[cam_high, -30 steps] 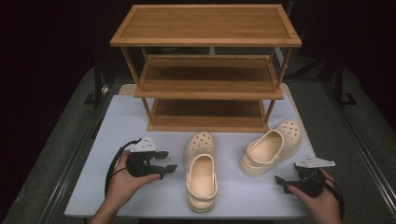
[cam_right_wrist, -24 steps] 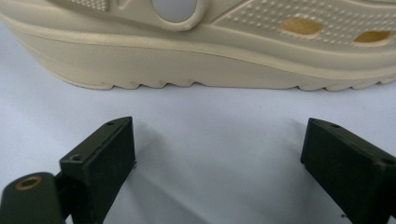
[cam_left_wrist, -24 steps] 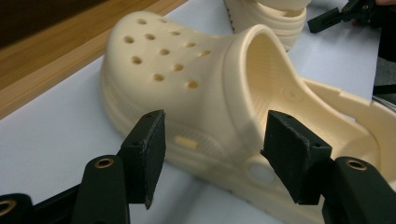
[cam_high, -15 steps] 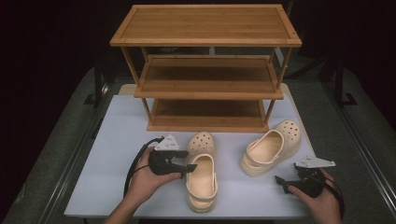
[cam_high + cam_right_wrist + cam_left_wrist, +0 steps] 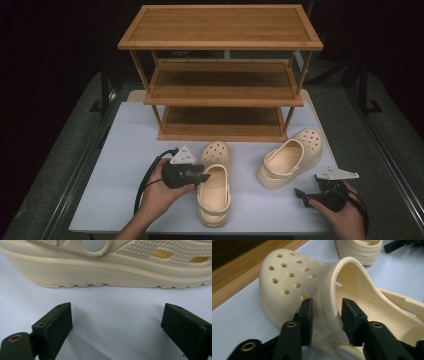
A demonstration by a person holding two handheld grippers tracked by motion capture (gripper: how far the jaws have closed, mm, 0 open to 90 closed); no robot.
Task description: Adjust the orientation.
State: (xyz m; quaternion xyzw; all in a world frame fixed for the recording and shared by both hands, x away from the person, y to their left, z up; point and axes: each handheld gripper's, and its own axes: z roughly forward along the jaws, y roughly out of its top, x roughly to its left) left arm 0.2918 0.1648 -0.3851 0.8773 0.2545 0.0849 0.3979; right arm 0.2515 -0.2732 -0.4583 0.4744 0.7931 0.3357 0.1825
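Observation:
Two cream clogs lie on the white table (image 5: pixel 125 145). The left clog (image 5: pixel 215 187) points its toe toward the rack, and my left gripper (image 5: pixel 202 176) reaches it from the left. In the left gripper view the left gripper (image 5: pixel 327 307) has its jaws closed over the left clog (image 5: pixel 287 277) at the opening's rim, one jaw outside on the upper and one inside. The right clog (image 5: pixel 287 160) lies angled, toe to the far right. My right gripper (image 5: pixel 300 194) rests on the table just right of it. The right gripper (image 5: pixel 116 322) is open and empty, facing the right clog (image 5: pixel 112 272) at its sole.
A three-tier wooden shoe rack (image 5: pixel 220 27) stands at the back of the table, with bare shelves. A dark floor and metal rails surround the table. Open table surface lies to the left of my left hand (image 5: pixel 155 197).
My left gripper slid right from the open table to the left clog and closed over its rim. The right gripper and both clogs have stayed put.

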